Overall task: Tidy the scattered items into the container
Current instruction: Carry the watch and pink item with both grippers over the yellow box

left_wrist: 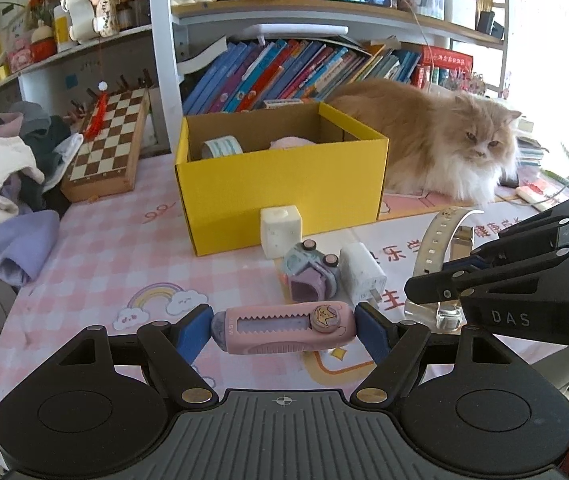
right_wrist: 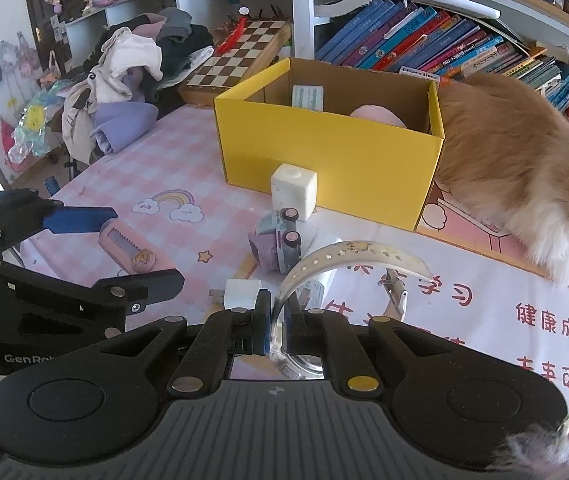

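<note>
Closest in, the left gripper (left_wrist: 283,330) pinches a pink serrated-slider utility knife (left_wrist: 284,330) end to end on the pink checked tablecloth (left_wrist: 96,248). Behind stands the open yellow cardboard box (left_wrist: 284,188), a fluffy ginger cat (left_wrist: 444,140) pressed against its right wall. The right gripper (right_wrist: 277,326) clamps narrowly on a pale perforated watch strap (right_wrist: 324,258). A white cube (left_wrist: 281,230), a toy car (left_wrist: 311,276) and a white plug charger (left_wrist: 362,276) crowd the box's front edge.

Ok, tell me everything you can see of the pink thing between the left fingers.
The pink eraser holder is a stubby plastic barrel lying crosswise, level, between the blue fingers of the left gripper, which press on its two ends. Its side has a toothed slot showing a lilac core, a round gold-and-pink slider knob with a star, and a greyish cap at the left end. It sits low over the pink checked tablecloth; whether it touches the cloth is unclear.
</note>
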A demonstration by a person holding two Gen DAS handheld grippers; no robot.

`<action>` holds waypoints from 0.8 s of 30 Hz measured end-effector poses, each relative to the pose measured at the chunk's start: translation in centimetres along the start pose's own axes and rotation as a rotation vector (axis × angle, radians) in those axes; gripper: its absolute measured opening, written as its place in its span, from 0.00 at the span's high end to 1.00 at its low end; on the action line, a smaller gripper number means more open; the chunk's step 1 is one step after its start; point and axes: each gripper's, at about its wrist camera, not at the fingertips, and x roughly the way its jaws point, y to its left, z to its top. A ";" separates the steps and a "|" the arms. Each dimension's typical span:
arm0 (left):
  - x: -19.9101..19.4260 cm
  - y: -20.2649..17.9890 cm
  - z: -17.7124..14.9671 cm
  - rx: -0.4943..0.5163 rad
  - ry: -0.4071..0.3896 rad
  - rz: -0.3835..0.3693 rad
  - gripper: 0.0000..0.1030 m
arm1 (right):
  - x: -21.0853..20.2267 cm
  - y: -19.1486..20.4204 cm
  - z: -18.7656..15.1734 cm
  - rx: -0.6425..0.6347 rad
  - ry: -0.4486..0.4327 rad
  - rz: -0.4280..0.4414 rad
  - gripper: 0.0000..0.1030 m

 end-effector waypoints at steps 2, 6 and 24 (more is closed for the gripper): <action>-0.1 0.1 0.2 0.004 -0.004 -0.003 0.24 | -0.1 0.1 0.2 -0.008 -0.003 -0.002 0.94; -0.2 0.3 0.7 0.008 -0.019 -0.009 0.24 | -0.4 0.2 0.7 -0.023 -0.012 -0.002 0.94; 0.1 1.8 6.5 0.045 -0.136 0.000 0.24 | -1.6 -1.3 7.2 -0.128 -0.117 0.003 0.94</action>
